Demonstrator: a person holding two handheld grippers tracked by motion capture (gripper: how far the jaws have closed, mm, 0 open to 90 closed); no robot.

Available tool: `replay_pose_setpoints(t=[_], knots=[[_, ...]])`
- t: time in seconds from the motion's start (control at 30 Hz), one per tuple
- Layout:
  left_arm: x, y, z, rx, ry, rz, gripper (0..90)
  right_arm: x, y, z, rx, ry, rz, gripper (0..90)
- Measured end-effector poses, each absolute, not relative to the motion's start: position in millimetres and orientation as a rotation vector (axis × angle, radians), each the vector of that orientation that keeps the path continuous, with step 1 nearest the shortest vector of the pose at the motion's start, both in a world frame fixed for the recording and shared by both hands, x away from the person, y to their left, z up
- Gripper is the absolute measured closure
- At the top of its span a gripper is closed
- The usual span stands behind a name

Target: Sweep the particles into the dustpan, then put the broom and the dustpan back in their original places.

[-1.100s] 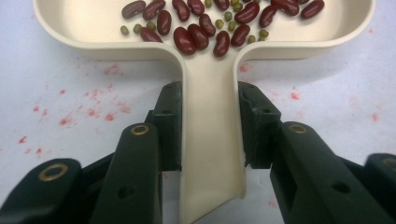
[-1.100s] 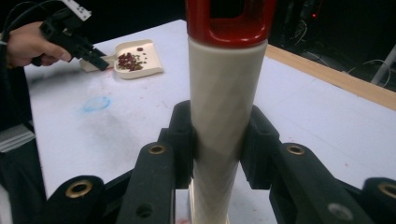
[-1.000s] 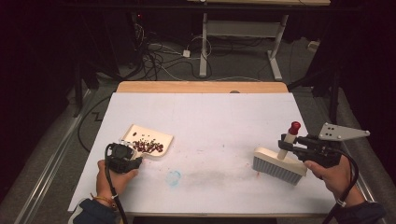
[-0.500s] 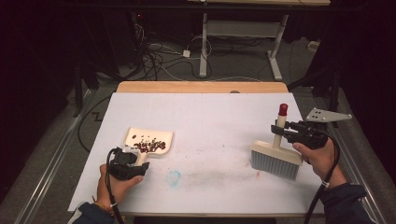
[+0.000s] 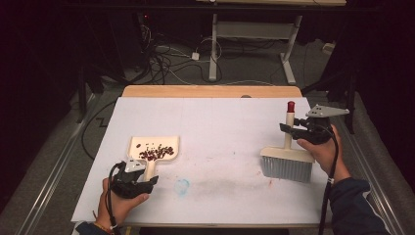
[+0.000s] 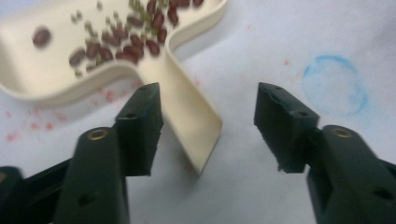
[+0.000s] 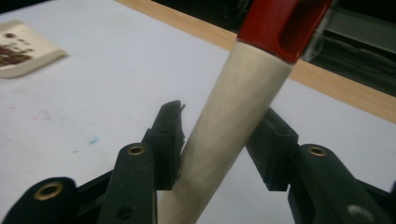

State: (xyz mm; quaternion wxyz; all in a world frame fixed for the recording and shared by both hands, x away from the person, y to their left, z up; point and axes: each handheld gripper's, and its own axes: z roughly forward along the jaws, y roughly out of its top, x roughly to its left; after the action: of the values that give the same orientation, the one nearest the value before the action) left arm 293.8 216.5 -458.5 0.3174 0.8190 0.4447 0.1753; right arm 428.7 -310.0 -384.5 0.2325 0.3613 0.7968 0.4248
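Left gripper view is showing the left hand-held gripper point(image 6: 208, 126) with its jaws spread wide, straddling the flat handle of a cream dustpan point(image 6: 93, 56); the left jaw is sitting just beside the handle's edge, though whether it is touching cannot be told, and the right jaw is standing well apart from it. Dark red beans point(image 6: 140, 42) and smaller pale green ones are lying in the pan's tray, and a faint blue ring mark point(image 6: 334, 86) is showing on the white table cover to the right of the handle. From the right gripper view, the right hand-held gripper point(image 7: 219, 140) is pinching the pale handle of a hand brush point(image 7: 238, 116) between both jaws, the handle leaning to the upper right and ending in a red cap point(image 7: 280, 23). High view is showing the brush point(image 5: 288, 161) standing with its grey bristles resting on the table point(image 5: 220, 122) at the right side, handle upright, while the dustpan point(image 5: 154, 149) is lying at the left, well apart from it, with the blue ring point(image 5: 182, 186) between them near the front edge. The left hand point(image 5: 120, 196) is reaching in from the bottom, wrapped around its gripper behind the pan's handle; the right hand point(image 5: 320, 149) is gripping its tool level, beside the brush, a dark sleeve point(image 5: 352, 208) covering the forearm.
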Motion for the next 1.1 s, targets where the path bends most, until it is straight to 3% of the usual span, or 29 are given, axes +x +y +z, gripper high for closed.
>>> replay_pose_setpoints(t=[0.1,0.17,0.3,1.1], knots=[[289.9,213.6,-455.3,2.124,1.1,0.508,32.3,439.4,-310.5,-384.7,1.017,2.147,1.094,49.0],[288.1,210.8,-454.2,2.117,1.061,0.543,24.3,442.5,-311.5,-383.9,1.035,2.1,1.086,44.6],[288.3,206.9,-452.7,2.099,1.002,0.58,20.2,439.3,-312.8,-378.2,1.029,1.999,1.125,40.5],[291.1,194.3,-459.8,2.184,0.851,0.652,18.6,386.1,-290.5,-373.9,0.929,1.934,1.21,32.1]])
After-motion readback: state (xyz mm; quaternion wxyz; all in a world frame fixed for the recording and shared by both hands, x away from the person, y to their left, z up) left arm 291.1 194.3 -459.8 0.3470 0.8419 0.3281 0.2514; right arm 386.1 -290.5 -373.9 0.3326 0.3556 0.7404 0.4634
